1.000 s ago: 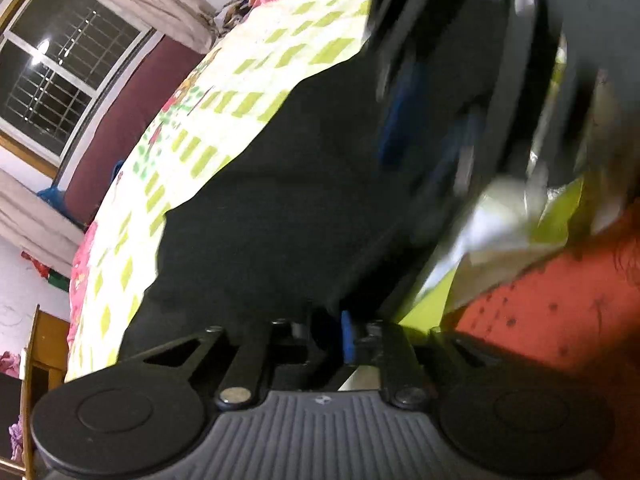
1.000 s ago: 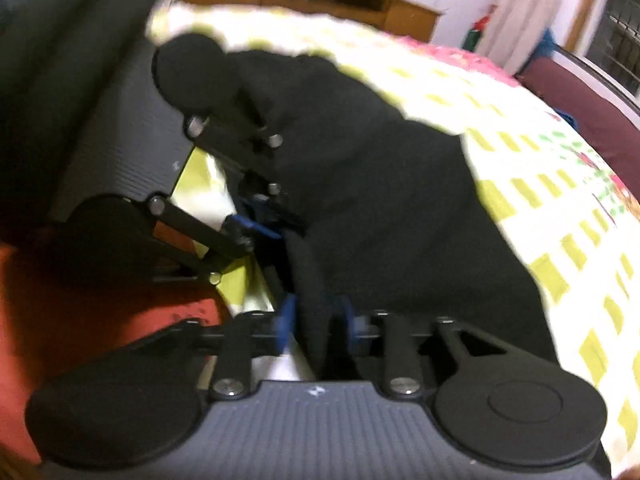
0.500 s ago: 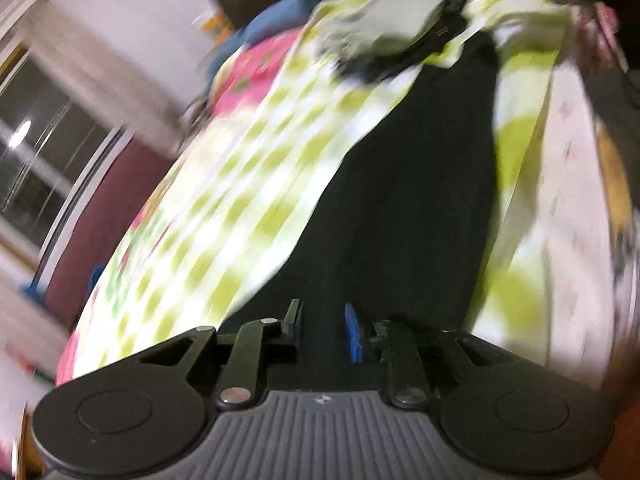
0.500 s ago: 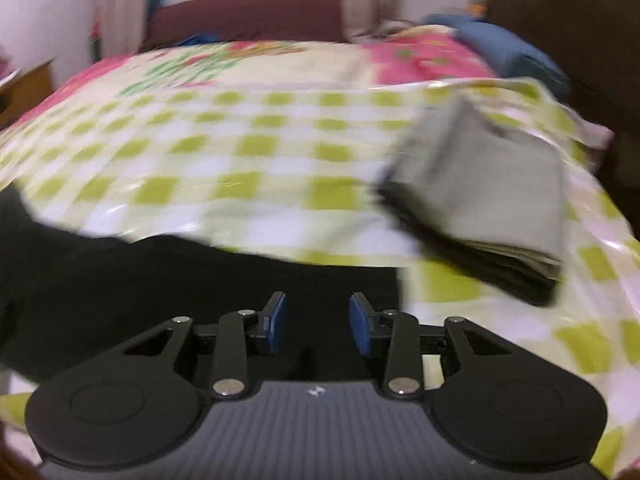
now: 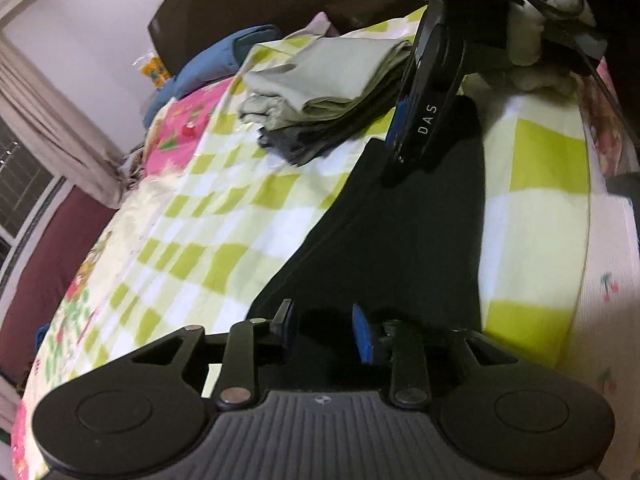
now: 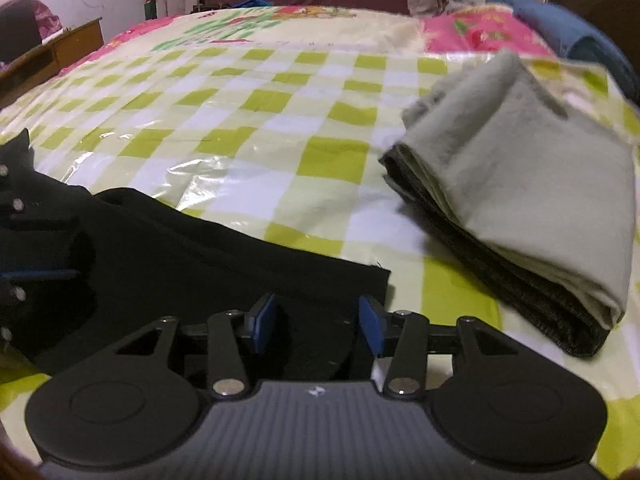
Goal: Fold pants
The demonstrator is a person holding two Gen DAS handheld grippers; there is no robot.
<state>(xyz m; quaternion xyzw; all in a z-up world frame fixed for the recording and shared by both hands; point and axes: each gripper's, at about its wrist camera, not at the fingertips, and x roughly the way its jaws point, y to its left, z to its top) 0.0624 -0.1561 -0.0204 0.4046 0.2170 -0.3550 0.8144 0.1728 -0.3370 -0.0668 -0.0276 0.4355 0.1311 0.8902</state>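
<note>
Black pants [image 5: 404, 232] lie stretched on the green-checked bed cover [image 5: 208, 216]. My left gripper [image 5: 322, 330] is open, its jaws apart just over one end of the pants. My right gripper [image 6: 316, 322] is open over the other end of the pants [image 6: 224, 264], near the cloth's corner. The right gripper also shows in the left wrist view [image 5: 424, 120], standing at the far end of the pants. The left gripper shows at the left edge of the right wrist view [image 6: 12, 248].
A stack of folded grey and dark clothes [image 6: 528, 208] lies on the bed to the right of the pants' end; it shows in the left wrist view too [image 5: 328, 92]. A blue pillow [image 6: 576, 36] and a dark headboard [image 5: 256, 8] lie beyond. A wooden cabinet [image 6: 48, 56] stands off the bed's left side.
Both grippers were shut on the black pants and close together a second ago. They have swung apart, laid the pants flat along the bed, and opened.
</note>
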